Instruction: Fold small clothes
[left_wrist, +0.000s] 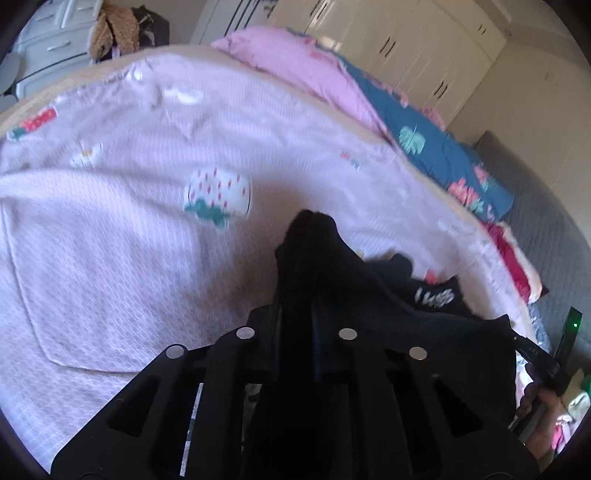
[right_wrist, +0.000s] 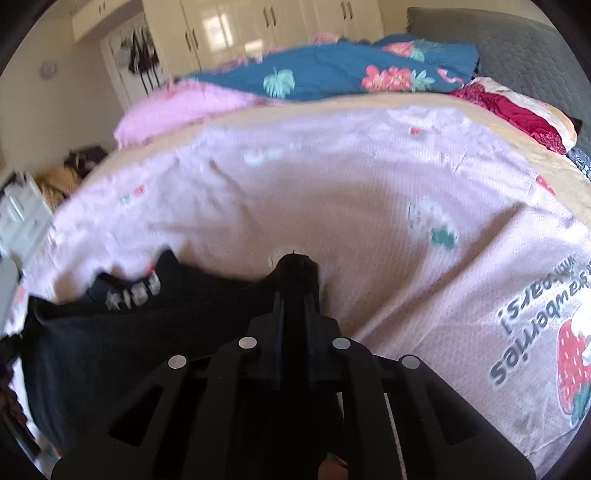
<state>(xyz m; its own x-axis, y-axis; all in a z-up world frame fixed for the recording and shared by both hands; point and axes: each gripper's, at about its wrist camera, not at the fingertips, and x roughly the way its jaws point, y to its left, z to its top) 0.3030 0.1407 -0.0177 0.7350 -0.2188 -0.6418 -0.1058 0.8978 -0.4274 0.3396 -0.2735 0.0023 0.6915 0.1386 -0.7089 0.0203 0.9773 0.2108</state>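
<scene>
From the left wrist view, the left gripper (left_wrist: 312, 236) is clenched on a corner of a black garment (left_wrist: 399, 291), the cloth bunched up between the two dark fingers and poking out past their tips. The rest of the garment trails off to the right and near, with pale lettering (left_wrist: 434, 295) showing on it, blurred beyond reading. It hangs over a pale pink bedspread (left_wrist: 129, 229) printed with strawberries, which covers the bed. On the far right side of the bed lie a pink pillow (left_wrist: 295, 62) and a blue floral quilt (left_wrist: 436, 147). White wardrobes (left_wrist: 406, 48) stand along the far wall. At the right edge a hand (left_wrist: 546, 402) shows, holding the other tool's handle.

From the right wrist view, the right gripper (right_wrist: 297, 267) is likewise clamped on another corner of the black garment (right_wrist: 129, 332), fabric pinched between its fingers. The cloth stretches away to the left, its pale lettering (right_wrist: 135, 293) facing up. Beneath is the same pink bedspread (right_wrist: 369, 184), with a large strawberry print (right_wrist: 569, 369) at the near right. The blue floral quilt (right_wrist: 332, 70) lies along the far side, a red cloth (right_wrist: 517, 114) at the far right.
</scene>
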